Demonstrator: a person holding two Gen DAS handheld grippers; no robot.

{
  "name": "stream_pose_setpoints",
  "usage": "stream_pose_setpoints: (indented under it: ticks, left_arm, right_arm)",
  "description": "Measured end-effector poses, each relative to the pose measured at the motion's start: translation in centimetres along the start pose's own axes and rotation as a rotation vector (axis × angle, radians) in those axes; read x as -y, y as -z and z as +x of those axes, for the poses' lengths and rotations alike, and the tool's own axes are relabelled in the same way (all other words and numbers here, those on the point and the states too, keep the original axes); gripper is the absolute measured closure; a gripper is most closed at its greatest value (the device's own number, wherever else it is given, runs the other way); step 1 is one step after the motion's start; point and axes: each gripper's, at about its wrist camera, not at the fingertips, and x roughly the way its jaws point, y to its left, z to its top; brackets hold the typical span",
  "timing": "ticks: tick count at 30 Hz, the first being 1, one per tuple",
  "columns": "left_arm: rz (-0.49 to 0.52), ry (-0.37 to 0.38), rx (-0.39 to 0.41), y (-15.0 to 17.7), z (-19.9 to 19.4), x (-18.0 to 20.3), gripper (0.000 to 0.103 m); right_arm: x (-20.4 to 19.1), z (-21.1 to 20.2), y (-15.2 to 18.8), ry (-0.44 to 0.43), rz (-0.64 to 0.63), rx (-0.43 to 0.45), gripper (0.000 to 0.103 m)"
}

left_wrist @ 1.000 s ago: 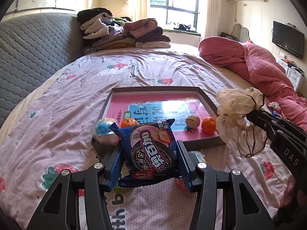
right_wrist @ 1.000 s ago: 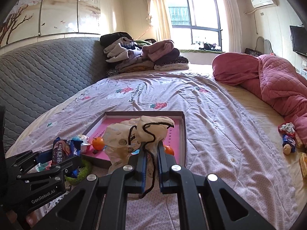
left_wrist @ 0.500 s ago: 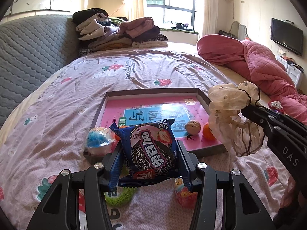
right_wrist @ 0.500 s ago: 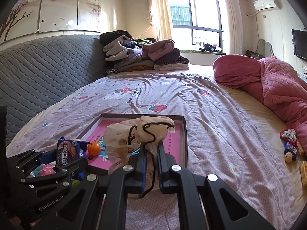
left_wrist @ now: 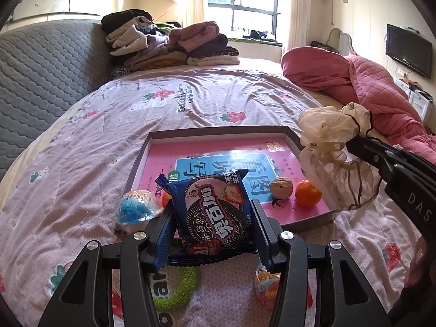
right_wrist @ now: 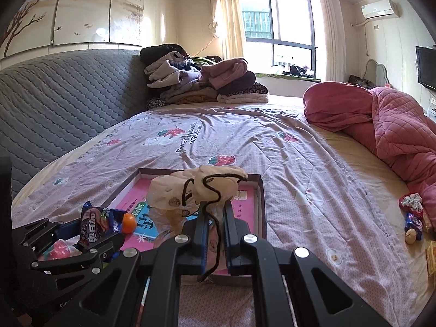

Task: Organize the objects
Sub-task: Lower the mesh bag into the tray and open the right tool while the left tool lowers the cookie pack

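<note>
The sorting looks partly done, judging by what lies where. At the left, on the bedspread (left_wrist: pixel 81 141) just outside the tray's near-left corner, a blue-topped sweet tub (left_wrist: pixel 135 208) waits; a green knitted ring (left_wrist: pixel 177 290) and a small pink-wrapped sweet (left_wrist: pixel 268 290) lie nearer, under the left tongs (left_wrist: pixel 215 226), also outside the tray.

Those tongs stand half-wide, clamped on a blue cookie packet (left_wrist: pixel 215 212) held above the tray's near edge — not yet set down.

Inside the shallow tray (left_wrist: pixel 218 130), towards its near-right corner, a walnut (left_wrist: pixel 282 188) and a tangerine (left_wrist: pixel 307 193) lie side by side; a second tangerine (right_wrist: pixel 128 223) sits near the left wall.

The right tongs (right_wrist: pixel 215 227) are squeezed narrow on a cream mesh pouch (right_wrist: pixel 196 190) with a black cord, held over the tray's right side. Far right on the bed, a few small wrapped items (right_wrist: pixel 414 218) remain uncollected.

The packet hides the tray's near-left floor, the pouch its right part — what else lies there I cannot tell. Its contents are unclear too.
</note>
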Motion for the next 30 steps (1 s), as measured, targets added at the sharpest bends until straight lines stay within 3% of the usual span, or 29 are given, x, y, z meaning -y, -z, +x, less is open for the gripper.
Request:
stream_pose_setpoints:
  ticks: [11, 30]
  left_arm:
    - [0.009, -0.003, -0.007, -1.1, 1.9, 0.2, 0.05]
    - [0.027, 0.033, -0.106, -1.1, 7.2, 1.6, 0.05]
  right_arm:
    - [0.8, 1.9, -0.7, 0.028, -0.011, -0.01, 0.093]
    - [2.3, 7.3, 0.5, 0.031, 0.039, -0.131, 0.093]
